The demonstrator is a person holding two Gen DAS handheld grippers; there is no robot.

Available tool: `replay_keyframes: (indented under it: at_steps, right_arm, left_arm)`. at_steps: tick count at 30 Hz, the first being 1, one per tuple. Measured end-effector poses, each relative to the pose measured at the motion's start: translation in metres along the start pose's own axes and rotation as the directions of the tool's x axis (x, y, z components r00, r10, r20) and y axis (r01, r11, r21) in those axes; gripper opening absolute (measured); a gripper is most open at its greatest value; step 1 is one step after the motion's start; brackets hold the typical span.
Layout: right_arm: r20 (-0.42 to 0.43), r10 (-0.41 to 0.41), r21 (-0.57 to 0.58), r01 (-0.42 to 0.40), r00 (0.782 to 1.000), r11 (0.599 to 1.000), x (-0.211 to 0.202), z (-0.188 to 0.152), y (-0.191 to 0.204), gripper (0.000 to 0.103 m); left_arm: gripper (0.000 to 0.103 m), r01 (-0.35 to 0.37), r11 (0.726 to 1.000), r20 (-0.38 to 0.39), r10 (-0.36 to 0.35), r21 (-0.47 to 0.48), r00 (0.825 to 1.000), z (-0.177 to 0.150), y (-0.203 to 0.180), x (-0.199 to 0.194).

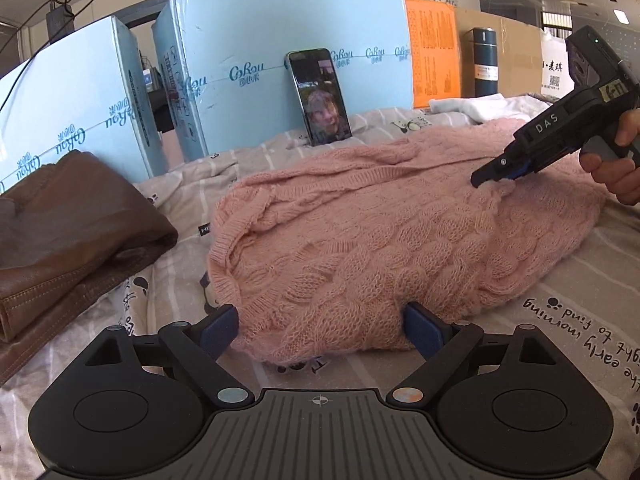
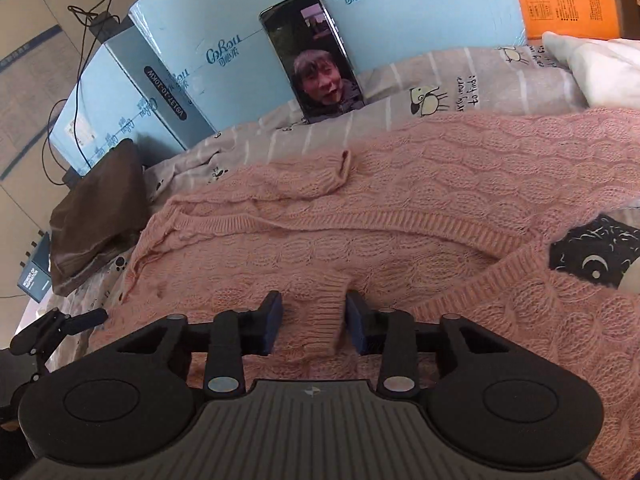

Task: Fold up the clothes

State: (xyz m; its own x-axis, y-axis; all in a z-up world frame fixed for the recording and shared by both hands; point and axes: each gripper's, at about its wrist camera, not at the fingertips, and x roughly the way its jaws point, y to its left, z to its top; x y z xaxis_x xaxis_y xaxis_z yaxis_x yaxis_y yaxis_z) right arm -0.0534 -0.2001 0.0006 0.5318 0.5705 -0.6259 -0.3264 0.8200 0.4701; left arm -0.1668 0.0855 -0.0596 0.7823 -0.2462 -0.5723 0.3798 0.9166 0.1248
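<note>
"CoRou" is printed across the pale blue boxes (image 1: 256, 68), and "DAS" is read on the right gripper (image 2: 314, 322), whose half-closed jaws straddle a ribbed cuff of the pink cable-knit sweater (image 1: 380, 232). The sweater is spread on a grey striped sheet (image 1: 560, 320) lettered "early morning", with a phone (image 1: 320, 98) propped behind. The left gripper (image 1: 320, 330) is held wide open around the sweater's near edge, beside a brown leather garment (image 1: 68, 232).

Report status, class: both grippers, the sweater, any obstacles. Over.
Left gripper open, straddling pink sweater hem. Right gripper partly open around a ribbed cuff, grip unclear. Brown jacket lies beside, phone behind; neither blocking.
</note>
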Motion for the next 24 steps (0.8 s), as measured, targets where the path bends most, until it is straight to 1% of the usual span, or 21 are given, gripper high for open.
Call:
replay_keyframes:
  at_steps: [1, 3, 5, 10, 13, 16, 20, 22, 24]
  right_arm:
    - [-0.011, 0.018, -0.007, -0.019, 1.000, 1.000, 0.002, -0.003, 0.002, 0.016]
    - [-0.005, 0.048, 0.004, -0.048, 0.999, 0.999, -0.005, -0.006, 0.004, 0.015]
    - [0.020, 0.064, 0.011, -0.065, 0.998, 0.998, -0.018, -0.008, 0.007, 0.014]
    - [0.095, 0.132, 0.011, -0.133, 0.987, 0.991, -0.062, -0.015, 0.020, 0.014]
    - [0.125, 0.155, 0.042, -0.161, 0.980, 0.986, -0.086, -0.023, 0.022, 0.014]
    - [0.120, 0.149, 0.046, -0.155, 0.982, 0.987, -0.093, -0.031, 0.025, 0.014]
    - [0.088, 0.057, -0.008, -0.056, 0.995, 0.998, -0.074, -0.043, 0.026, 0.014]
    - [0.069, 0.027, -0.026, -0.025, 0.997, 0.999, -0.062, -0.047, 0.024, 0.014]
    - [0.080, -0.010, -0.067, 0.015, 0.997, 0.998, -0.056, -0.049, 0.026, 0.014]
  left_arm:
    - [0.092, 0.007, 1.000, 0.013, -0.007, -0.008, 1.000, 0.001, 0.002, -0.001]
    - [0.092, 0.022, 0.999, 0.041, -0.021, -0.030, 0.999, 0.004, 0.005, -0.002]
    - [0.092, 0.038, 0.998, 0.068, -0.034, -0.052, 0.997, 0.007, 0.007, -0.003]
    - [0.092, 0.069, 0.996, 0.105, -0.063, -0.050, 0.992, 0.012, 0.001, 0.000]
    - [0.092, 0.081, 0.995, 0.137, -0.073, -0.054, 0.988, 0.016, -0.001, -0.003]
    - [0.092, 0.088, 0.995, 0.151, -0.079, -0.053, 0.985, 0.021, -0.004, 0.000]
    - [0.092, 0.105, 0.994, 0.133, -0.101, -0.020, 0.986, 0.024, -0.014, 0.006]
    - [0.092, 0.111, 0.994, 0.118, -0.111, 0.001, 0.987, 0.024, -0.020, 0.009]
    - [0.092, 0.104, 0.994, 0.101, -0.106, 0.022, 0.989, 0.024, -0.023, 0.012]
